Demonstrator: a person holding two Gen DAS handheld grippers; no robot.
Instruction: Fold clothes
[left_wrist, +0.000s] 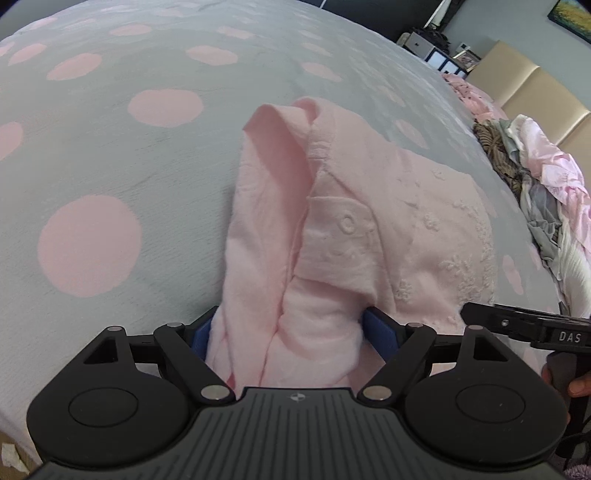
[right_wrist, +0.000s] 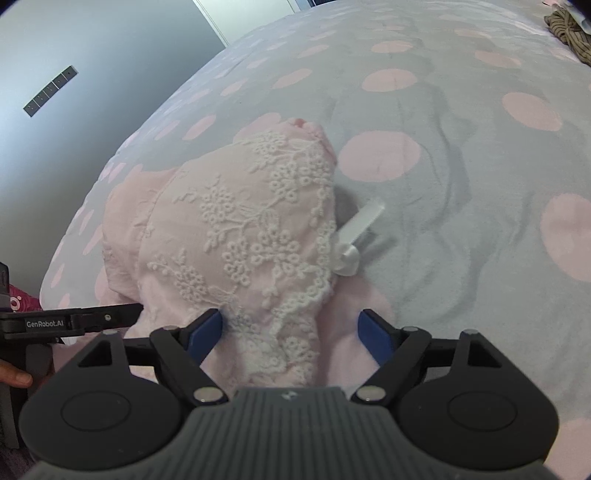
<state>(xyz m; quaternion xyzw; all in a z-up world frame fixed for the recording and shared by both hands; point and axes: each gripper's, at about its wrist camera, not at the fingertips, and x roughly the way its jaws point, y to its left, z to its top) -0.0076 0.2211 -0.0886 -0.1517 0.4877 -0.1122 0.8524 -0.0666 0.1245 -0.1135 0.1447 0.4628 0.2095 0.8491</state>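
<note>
Blue pads (left_wrist: 380, 330) of the wide-open left gripper (left_wrist: 291, 332) flank a bunched pink shirt (left_wrist: 332, 221) on the spotted bed (left_wrist: 110, 147); the right gripper (right_wrist: 291, 332) gapes likewise, seemingly gripping nothing. Soft, light, lace-trimmed cloth, best pinched at hems.

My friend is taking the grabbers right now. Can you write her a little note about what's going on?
Left gripper: jaws wide, pink top bunched between them, not pinched.
Right gripper: jaws wide around the top's lace edge, not pinched.
The top lies partly folded on the dotted blanket. A white tag sticks out beside the lace.
More clothes are piled at the far right.
Left: tidy this fold, then do the pile.
</note>
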